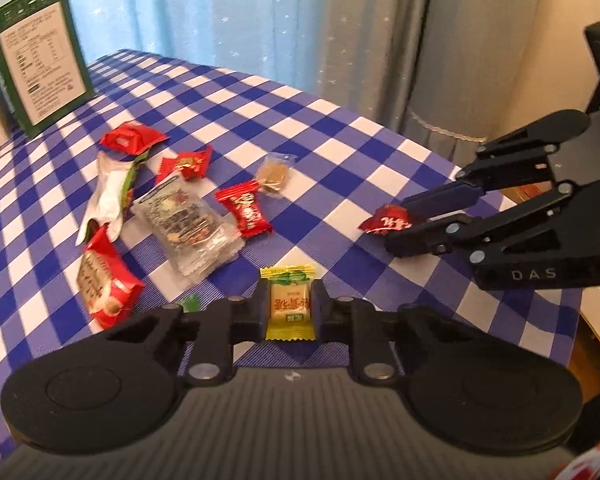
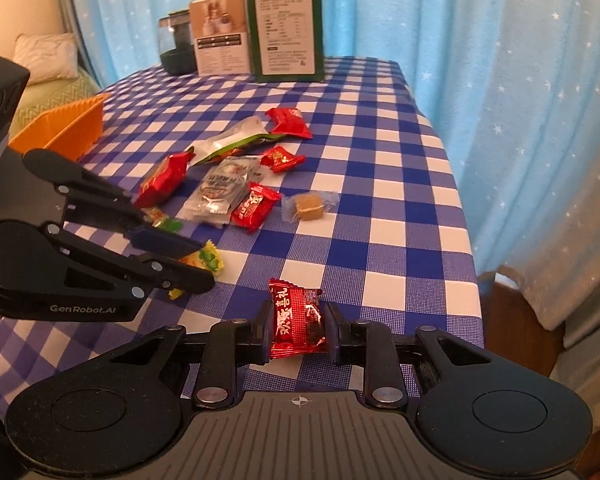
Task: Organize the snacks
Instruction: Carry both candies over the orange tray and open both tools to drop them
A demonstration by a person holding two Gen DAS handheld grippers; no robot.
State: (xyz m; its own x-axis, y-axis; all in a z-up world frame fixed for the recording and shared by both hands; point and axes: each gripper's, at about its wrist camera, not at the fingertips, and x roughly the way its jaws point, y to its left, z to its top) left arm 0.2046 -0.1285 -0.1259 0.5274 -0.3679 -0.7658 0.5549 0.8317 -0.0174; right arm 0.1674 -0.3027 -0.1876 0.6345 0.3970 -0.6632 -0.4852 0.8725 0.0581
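My left gripper (image 1: 288, 294) is shut on a yellow-wrapped candy (image 1: 287, 308) just above the blue checked tablecloth (image 1: 332, 132); the right wrist view shows that gripper (image 2: 206, 264) at the left with the yellow candy (image 2: 206, 258) between its fingers. My right gripper (image 2: 298, 318) is shut on a shiny red candy (image 2: 296, 320), and the left wrist view shows it (image 1: 398, 226) at the right with the red candy (image 1: 386, 222) at its tips. Loose snacks lie mid-table: red packets (image 2: 162, 180), a clear packet (image 2: 220, 190), a brown candy (image 2: 308, 206) and a white-green pouch (image 2: 230, 140).
An orange basket (image 2: 60, 128) stands at the table's left edge. A green box (image 2: 286, 28), a white box (image 2: 220, 36) and a dark jar (image 2: 176, 44) stand at the far end before blue curtains. The table's right edge (image 2: 460, 200) drops off beside the curtain.
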